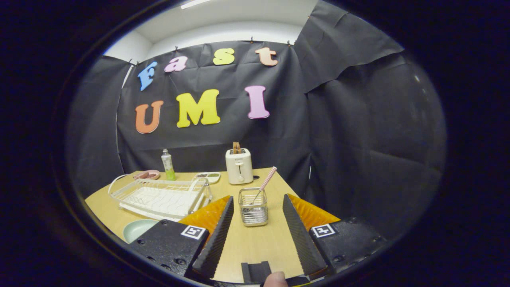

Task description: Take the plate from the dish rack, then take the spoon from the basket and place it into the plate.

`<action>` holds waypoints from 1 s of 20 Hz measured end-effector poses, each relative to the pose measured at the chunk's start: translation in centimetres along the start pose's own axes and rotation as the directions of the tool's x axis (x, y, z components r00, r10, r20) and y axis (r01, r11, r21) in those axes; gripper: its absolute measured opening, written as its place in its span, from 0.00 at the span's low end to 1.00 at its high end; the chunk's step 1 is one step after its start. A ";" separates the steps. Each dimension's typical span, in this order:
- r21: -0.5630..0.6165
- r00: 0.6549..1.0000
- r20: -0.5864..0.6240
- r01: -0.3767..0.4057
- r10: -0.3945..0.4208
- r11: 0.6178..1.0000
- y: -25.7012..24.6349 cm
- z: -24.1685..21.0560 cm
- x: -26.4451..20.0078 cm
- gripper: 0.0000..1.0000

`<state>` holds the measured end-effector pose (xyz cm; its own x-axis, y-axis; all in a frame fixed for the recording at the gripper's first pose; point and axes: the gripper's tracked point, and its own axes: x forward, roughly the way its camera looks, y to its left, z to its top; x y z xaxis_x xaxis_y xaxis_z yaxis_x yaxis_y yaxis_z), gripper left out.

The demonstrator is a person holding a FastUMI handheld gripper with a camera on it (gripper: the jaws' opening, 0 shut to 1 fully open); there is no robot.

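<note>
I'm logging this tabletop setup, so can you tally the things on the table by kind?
Dishes: 3, pale green plate, pink dish, divided tray
Racks and baskets: 2, white wire dish rack, wire basket
Spoons: 1, checked-handle spoon
Toasters: 1, white toaster
Bottles: 1, green bottle
Total: 8

The gripper (257, 207) has its fingers spread wide, and bare table (255, 243) lies between them right up to the wire basket (253, 207), which stands just ahead in the gap. The spoon (263, 184) leans up out of it toward the toaster (239, 166) beyond (a near backstop). The dish rack (161, 197) and plate (137, 229) crowd the left finger's side.
</note>
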<state>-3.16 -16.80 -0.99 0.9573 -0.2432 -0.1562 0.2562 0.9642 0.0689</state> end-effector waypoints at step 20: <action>0.090 0.962 -0.201 -0.167 0.182 0.982 -0.9 -1.2 22.8 0.68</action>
<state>18.23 -23.11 -5.85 0.9411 -0.0372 -0.3361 0.1037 0.9778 0.1821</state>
